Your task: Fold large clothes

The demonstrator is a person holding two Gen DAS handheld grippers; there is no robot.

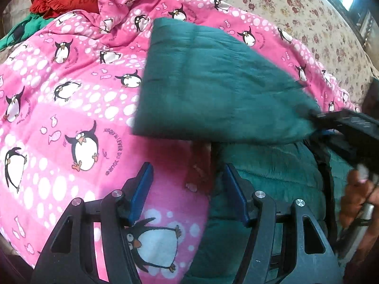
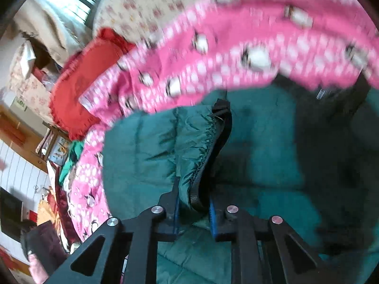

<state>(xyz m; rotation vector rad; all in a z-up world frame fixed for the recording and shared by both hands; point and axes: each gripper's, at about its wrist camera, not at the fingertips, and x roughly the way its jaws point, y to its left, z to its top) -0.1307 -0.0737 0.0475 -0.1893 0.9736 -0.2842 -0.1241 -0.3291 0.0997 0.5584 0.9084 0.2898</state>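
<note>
Right tool (image 2: 193,209) grips green jacket (image 2: 260,146) hem; left tool (image 1: 187,196) gapes empty.

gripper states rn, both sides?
left gripper: open, holding nothing, above the pink penguin blanket.
right gripper: shut on the green jacket, pinching its gathered black-trimmed edge.
</note>
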